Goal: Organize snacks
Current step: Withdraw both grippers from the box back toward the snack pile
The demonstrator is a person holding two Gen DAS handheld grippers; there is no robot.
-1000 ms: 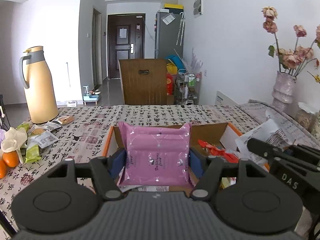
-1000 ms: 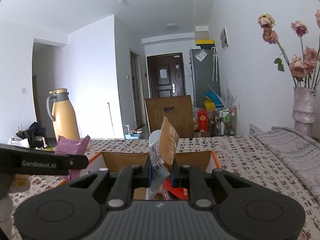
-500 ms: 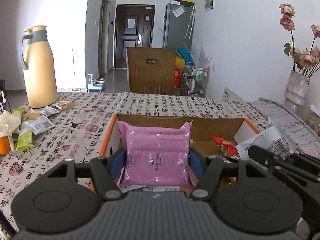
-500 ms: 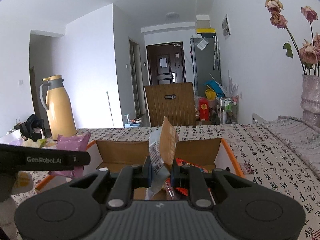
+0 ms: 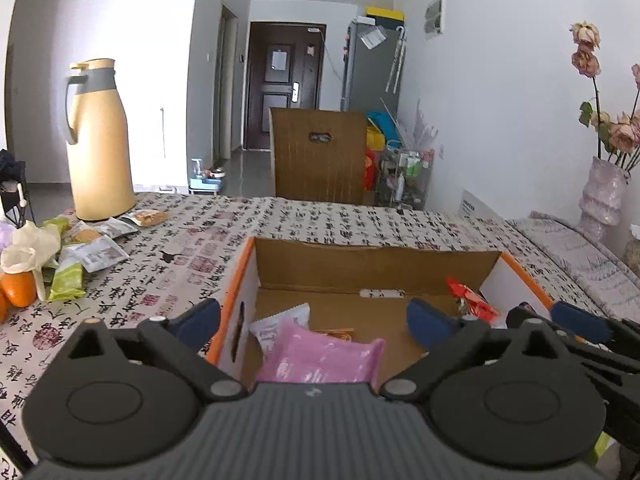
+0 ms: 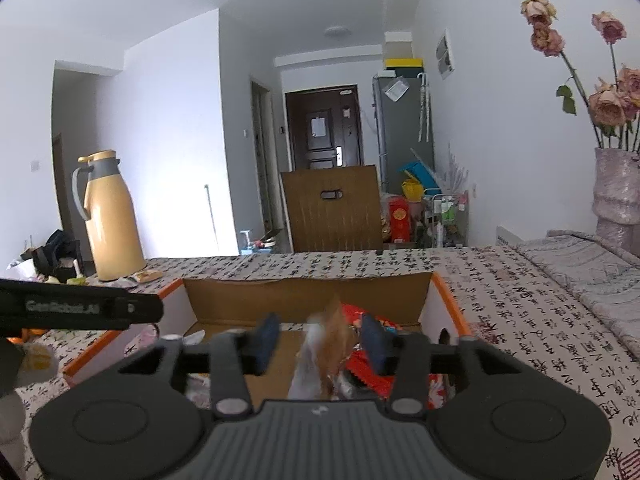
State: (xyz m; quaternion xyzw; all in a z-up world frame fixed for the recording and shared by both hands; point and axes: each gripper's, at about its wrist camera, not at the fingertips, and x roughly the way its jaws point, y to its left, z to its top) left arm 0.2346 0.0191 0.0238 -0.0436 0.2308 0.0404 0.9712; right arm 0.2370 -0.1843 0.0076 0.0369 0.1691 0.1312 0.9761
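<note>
The left claw [image 5: 314, 322] is opening, its jaws spread wide over the box [image 5: 376, 258]; the pink pack [image 5: 320, 360] lies loose between and below them on the box floor, touched by neither pad. The right claw [image 6: 320, 338] is opening too, and a blurred brown-and-white packet [image 6: 324, 352] sits between its pads, clear of both, above red wrappers [image 6: 370, 370]. More snacks [image 5: 88, 248] lie on the tabletop [image 5: 320, 220] beside the yellow jug [image 5: 98, 140].

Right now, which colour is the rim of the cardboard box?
Orange rim, seen best in the left wrist view.
</note>
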